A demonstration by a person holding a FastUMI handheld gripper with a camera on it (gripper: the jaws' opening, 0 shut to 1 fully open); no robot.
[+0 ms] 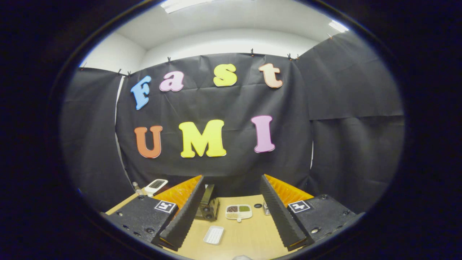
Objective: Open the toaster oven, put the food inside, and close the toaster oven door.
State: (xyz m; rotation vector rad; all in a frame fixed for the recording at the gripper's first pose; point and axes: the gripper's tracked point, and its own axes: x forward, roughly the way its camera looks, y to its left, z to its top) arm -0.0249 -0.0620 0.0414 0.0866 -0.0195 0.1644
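A small white timer (156,185) is lying at the table's (249,234) far left corner. The gripper (231,180) is hovering with fingers spread wide, gripping nothing. Between them are sitting a dark toaster oven (207,208), a white tray (213,234), then a sectioned food dish (238,212).

The hand-held gripper (231,202) has two long black ribbed fingers (186,216) backed by bright orange ridged plastic. Each sits on a black block studded with dark screws and bearing a small white square tag with a black marking.
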